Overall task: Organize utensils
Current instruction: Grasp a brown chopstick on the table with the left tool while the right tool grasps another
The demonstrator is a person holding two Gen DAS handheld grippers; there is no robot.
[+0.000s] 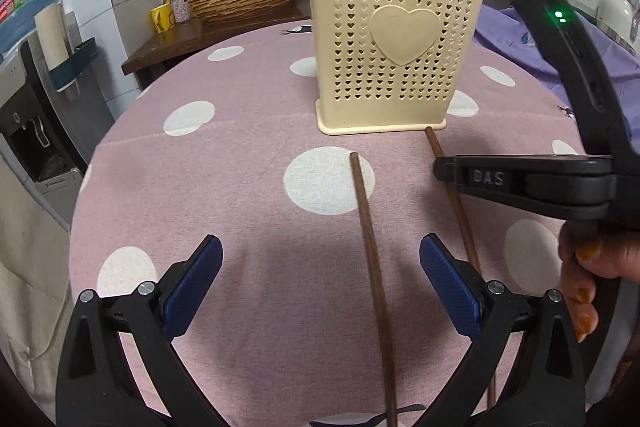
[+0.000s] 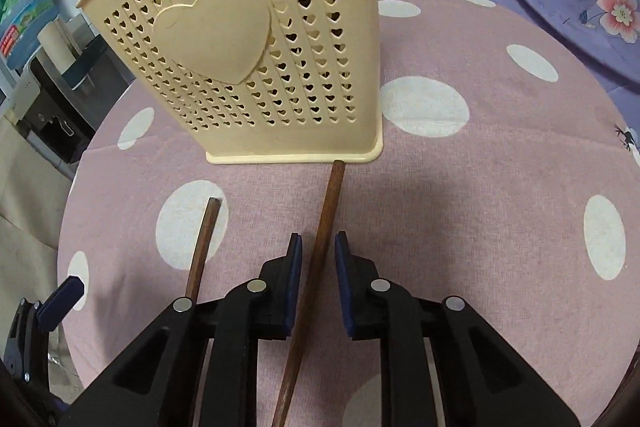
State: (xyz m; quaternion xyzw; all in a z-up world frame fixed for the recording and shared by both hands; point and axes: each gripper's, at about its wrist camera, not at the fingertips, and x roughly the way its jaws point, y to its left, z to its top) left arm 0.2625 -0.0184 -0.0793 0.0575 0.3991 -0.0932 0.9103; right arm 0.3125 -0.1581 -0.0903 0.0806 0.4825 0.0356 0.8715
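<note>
left wrist view: left gripper [image 1: 320, 281] jaws spread wide, nearer chopstick [image 1: 370, 259] lying between them on the dotted tablecloth [image 1: 240, 187], untouched.
right wrist view: right gripper [image 2: 319, 273] jaws nearly together around the second chopstick [image 2: 320, 247], slim gaps showing; its tip touches the cream utensil holder [image 2: 248, 39].
step: grasping chopsticks.
next: finish pinch, lift, drop into holder.

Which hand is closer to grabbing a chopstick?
Right. The right hand-held gripper has nearly closed around one chopstick. The left hand-held gripper is wide open over the other chopstick.
</note>
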